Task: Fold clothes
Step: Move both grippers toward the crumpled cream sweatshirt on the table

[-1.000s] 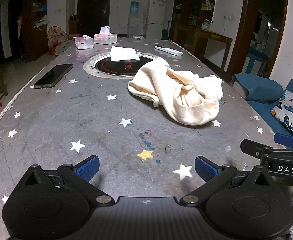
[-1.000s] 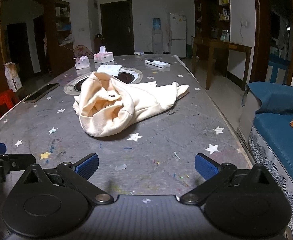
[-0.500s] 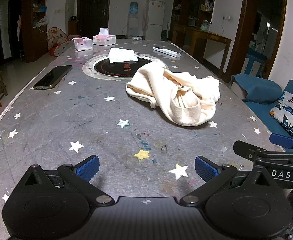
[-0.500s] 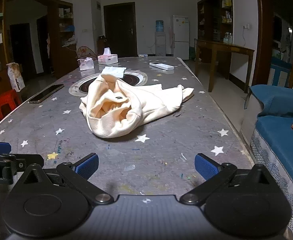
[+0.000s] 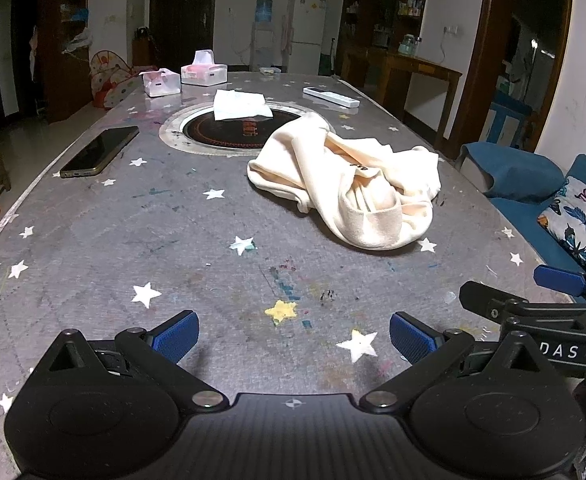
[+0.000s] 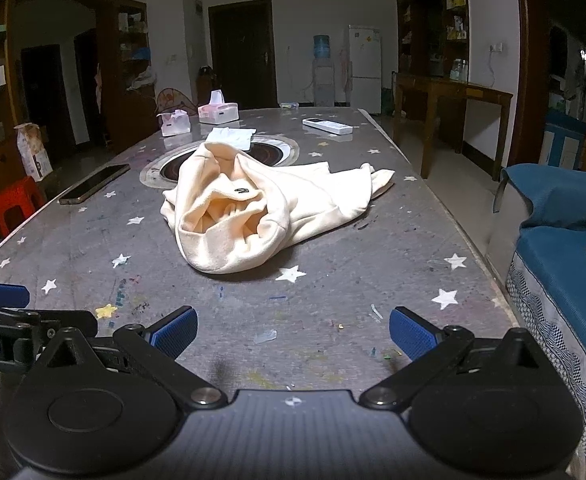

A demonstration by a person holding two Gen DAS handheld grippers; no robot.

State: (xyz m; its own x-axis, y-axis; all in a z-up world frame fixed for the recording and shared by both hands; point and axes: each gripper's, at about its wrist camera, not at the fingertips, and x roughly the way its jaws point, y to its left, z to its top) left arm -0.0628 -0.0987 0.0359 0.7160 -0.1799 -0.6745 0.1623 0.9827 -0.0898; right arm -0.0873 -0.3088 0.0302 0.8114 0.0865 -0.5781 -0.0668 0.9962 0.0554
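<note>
Cream garment (image 6: 253,216) lies crumpled mid-frame, long axis running toward upper right; left gripper (image 5: 293,334) and right gripper (image 6: 293,332) both gape wide, empty.

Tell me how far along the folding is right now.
Nothing looks done: the cream garment lies crumpled in a heap on the table. Nothing is in hand either; the left hand-held gripper and right hand-held gripper are open, short of it. Spreading it flat and every fold remain.

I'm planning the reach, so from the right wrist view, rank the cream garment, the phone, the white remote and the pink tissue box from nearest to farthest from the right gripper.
From the right gripper:
1. Cream garment, crumpled mid-table, straight ahead.
2. Phone, left edge.
3. White remote, far right of centre.
4. Pink tissue box, far end, left of centre; close to the remote's depth, slightly beyond.
</note>
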